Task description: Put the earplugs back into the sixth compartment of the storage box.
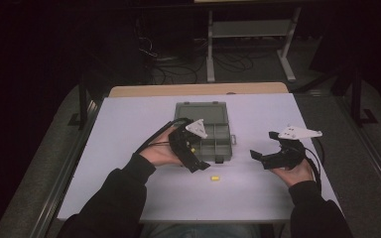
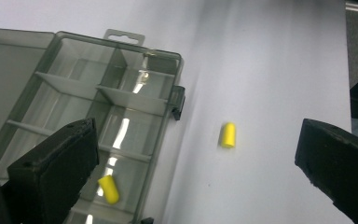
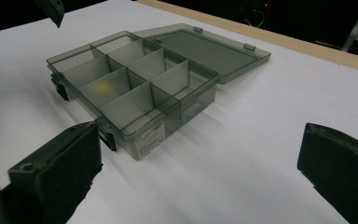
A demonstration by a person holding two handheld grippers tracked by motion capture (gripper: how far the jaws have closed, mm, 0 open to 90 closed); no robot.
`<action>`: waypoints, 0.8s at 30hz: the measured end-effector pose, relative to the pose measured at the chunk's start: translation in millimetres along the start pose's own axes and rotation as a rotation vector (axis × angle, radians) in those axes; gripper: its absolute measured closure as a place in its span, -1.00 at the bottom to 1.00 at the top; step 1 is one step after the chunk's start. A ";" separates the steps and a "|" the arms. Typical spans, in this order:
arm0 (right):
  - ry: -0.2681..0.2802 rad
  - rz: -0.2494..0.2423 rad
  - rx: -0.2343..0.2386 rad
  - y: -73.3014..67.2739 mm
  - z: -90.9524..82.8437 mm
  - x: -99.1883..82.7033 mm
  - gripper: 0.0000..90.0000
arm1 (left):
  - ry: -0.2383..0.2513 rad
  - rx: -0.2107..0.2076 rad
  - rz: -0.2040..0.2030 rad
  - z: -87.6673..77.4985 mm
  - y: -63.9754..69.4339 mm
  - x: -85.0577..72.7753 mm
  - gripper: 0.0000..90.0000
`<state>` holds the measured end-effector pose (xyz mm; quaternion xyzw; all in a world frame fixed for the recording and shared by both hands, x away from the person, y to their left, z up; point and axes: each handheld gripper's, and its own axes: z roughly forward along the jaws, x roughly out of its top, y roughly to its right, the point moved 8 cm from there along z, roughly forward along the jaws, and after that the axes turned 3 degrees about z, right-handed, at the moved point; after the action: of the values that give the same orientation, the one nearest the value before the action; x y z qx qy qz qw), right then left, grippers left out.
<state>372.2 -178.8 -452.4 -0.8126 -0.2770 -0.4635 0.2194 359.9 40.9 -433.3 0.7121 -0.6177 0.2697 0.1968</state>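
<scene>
On the desk [image 1: 129, 129]: a white sheet surface is seen, with a wooden edge along the far side.
Organiser box [image 1: 213, 141]: a smoky transparent compartment box is placed near the middle of the desk, with its lid [image 1: 201, 112] folded open flat on the far side.
Box dividers: the tray is partitioned into several compartments, as seen in the right gripper view [image 3: 135, 79].
Yellow plug in box [image 2: 108, 189]: one small yellow cylinder is contained in a compartment at the near left of the tray, lying tilted.
Yellow plug on desk [image 1: 214, 177]: a second one is located on the bare surface, just in front of the box and apart from it.
Left hand-held gripper [image 1: 191, 148]: held over the left near corner of the box; jaws are spread wide, nothing grasped.
Right hand-held gripper [image 1: 268, 157]: held to the right of the box, well apart; jaws are released, nothing between them.
</scene>
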 end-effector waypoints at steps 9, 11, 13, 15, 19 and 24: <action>0.002 -0.001 0.001 0.0 -0.3 0.2 -1.00 | 0.000 -0.013 0.024 13.9 13.0 -1.1 -1.00; 0.002 -0.001 0.001 0.1 -0.6 0.2 -1.00 | 0.014 -0.031 0.026 15.9 16.9 -1.6 -1.00; 0.002 0.001 0.002 -0.1 -0.9 0.2 -1.00 | 0.011 -0.029 0.034 19.7 19.7 -3.3 -1.00; 0.002 0.001 0.002 0.0 -0.9 0.1 -1.00 | 0.003 -0.031 0.034 24.3 21.8 -5.7 -1.00; 0.000 -0.003 0.002 -0.4 -0.7 0.0 -1.00 | -0.008 -0.033 0.037 30.6 23.6 -9.5 -1.00; -0.002 -0.001 0.003 -0.4 -0.3 -0.4 -1.00 | -0.011 -0.040 0.036 39.8 27.3 -14.9 -1.00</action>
<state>371.6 -178.8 -452.5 -0.8126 -0.2784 -0.4623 0.2201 337.2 23.7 -475.0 0.6982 -0.6368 0.2570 0.2026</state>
